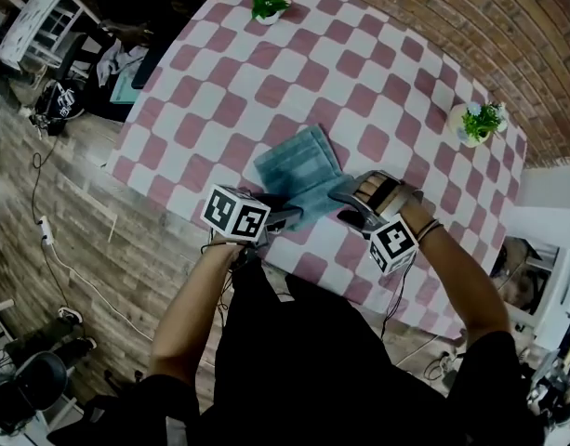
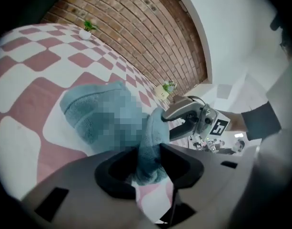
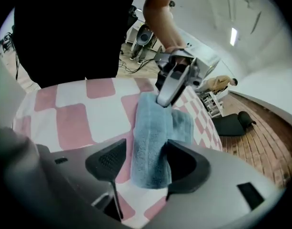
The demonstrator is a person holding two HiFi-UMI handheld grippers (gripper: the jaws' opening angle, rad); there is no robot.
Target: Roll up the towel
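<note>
We see a worktop (image 1: 377, 72) under pink-and-white checked cloth, a brick wall (image 1: 470, 17) at upper right, plank floor (image 1: 71, 203) at left, and one potted plant (image 1: 269, 6) at top. The fluffy blue towel (image 1: 301, 170), thickly folded, lies at lower centre by the worktop's near edge. The left gripper (image 2: 145, 166) jaws seem clamped on its end, while the right gripper (image 3: 143, 161) jaws stand apart around it.

Open table (image 1: 377, 72) ahead and to both sides; blocked only by left plant (image 1: 266, 6) and right plant (image 1: 478, 122) near far edges.
</note>
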